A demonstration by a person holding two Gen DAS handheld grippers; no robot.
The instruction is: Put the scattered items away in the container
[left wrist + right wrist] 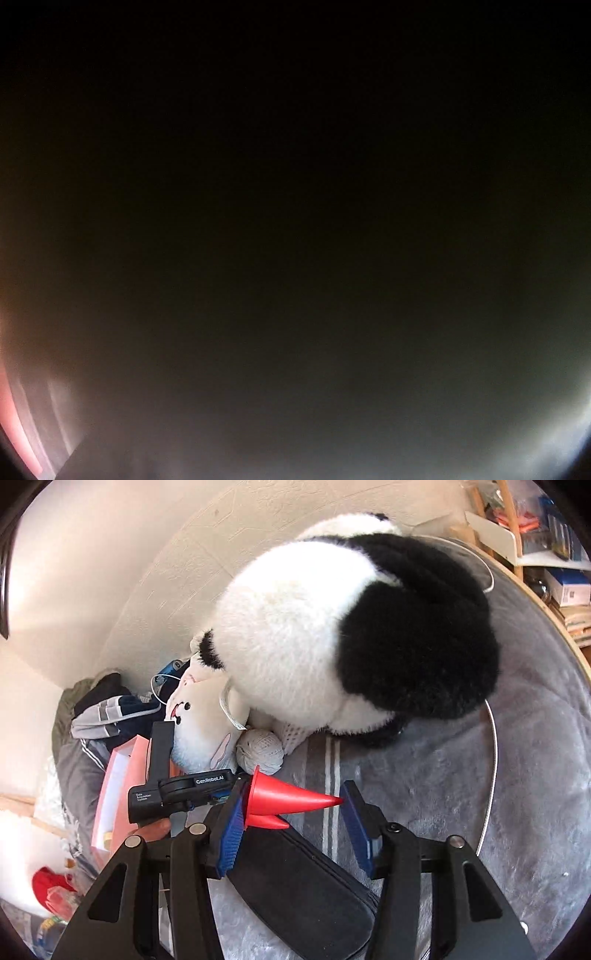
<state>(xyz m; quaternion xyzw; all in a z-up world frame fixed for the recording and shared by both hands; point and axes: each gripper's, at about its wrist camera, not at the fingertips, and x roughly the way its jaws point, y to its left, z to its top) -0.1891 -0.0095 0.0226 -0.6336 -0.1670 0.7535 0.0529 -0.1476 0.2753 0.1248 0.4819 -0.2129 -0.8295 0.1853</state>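
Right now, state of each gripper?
Left gripper: fingers hidden behind the right one's, state cannot be told.
Right gripper: open, red horn toy between its fingers, not clamped.

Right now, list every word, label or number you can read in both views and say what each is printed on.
"GenRobot.AI": white print on the black body of the left gripper, seen in the right wrist view.
Small white label at the rear of that same body: three short lines, too small to read.
Blue and white boxes on the shelf: print too blurred to read.
Tag on the white plush: no legible text.
Left wrist view: dark blur, no text.
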